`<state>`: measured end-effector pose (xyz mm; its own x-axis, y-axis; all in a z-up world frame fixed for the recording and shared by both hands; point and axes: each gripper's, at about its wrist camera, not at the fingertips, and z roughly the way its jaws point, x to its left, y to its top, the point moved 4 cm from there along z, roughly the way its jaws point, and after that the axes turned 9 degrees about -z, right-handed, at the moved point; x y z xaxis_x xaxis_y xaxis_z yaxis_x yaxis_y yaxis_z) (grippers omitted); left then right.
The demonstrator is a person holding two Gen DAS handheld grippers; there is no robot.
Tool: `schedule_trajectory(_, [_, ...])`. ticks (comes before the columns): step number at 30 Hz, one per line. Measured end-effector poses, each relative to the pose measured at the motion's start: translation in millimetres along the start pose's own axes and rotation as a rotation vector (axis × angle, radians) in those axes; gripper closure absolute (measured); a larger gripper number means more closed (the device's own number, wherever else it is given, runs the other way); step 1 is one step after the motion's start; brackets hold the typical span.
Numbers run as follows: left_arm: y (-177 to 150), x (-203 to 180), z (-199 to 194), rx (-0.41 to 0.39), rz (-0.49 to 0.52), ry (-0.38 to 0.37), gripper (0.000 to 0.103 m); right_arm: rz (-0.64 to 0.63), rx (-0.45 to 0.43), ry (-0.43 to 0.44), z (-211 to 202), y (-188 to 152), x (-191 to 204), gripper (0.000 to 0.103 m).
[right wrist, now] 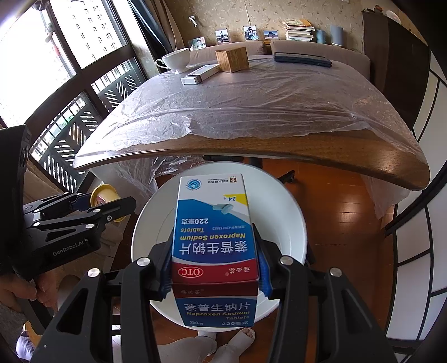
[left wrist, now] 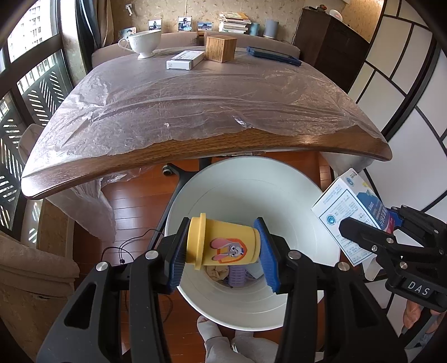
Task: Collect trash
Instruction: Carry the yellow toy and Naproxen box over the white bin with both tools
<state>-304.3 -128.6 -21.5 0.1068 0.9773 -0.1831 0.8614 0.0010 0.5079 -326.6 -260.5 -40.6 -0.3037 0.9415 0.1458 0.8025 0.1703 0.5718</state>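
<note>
Holding both pieces over the white round bin [left wrist: 293, 201] makes sense, I think, so they can drop straight in. The left claw [left wrist: 222, 251] grips a smooth yellow plastic cup [left wrist: 220, 243] lying sideways; the right claw [right wrist: 213, 268] clamps a glossy cardboard medicine box [right wrist: 213, 223] by its sides.

There are two grippers, the left one [left wrist: 222, 248] and the right one [right wrist: 213, 261], one yellow cup [left wrist: 223, 243], one medicine box [right wrist: 213, 237] and one white bin [left wrist: 293, 201]. On the tabletop [left wrist: 195, 103] stand one teacup [left wrist: 144, 43], one wooden cube [left wrist: 220, 49], one flat white box [left wrist: 185, 59] and one dark blue case [left wrist: 273, 55]. Behind it are three photos, at [left wrist: 155, 24], [left wrist: 185, 23] and [left wrist: 204, 26], and one pile of books [left wrist: 234, 22].
</note>
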Motion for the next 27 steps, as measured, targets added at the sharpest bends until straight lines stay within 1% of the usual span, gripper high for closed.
schedule_trajectory(15, [3.2,2.2,10.8,0.02,0.0,0.013,0.056,-0.006,0.035,0.012,13.9,-2.5,-0.4,0.057])
schedule_trajectory(27, [5.4,2.9,14.9,0.028,0.0,0.013,0.056,-0.021,0.052,0.019,17.1,-2.1,-0.8,0.057])
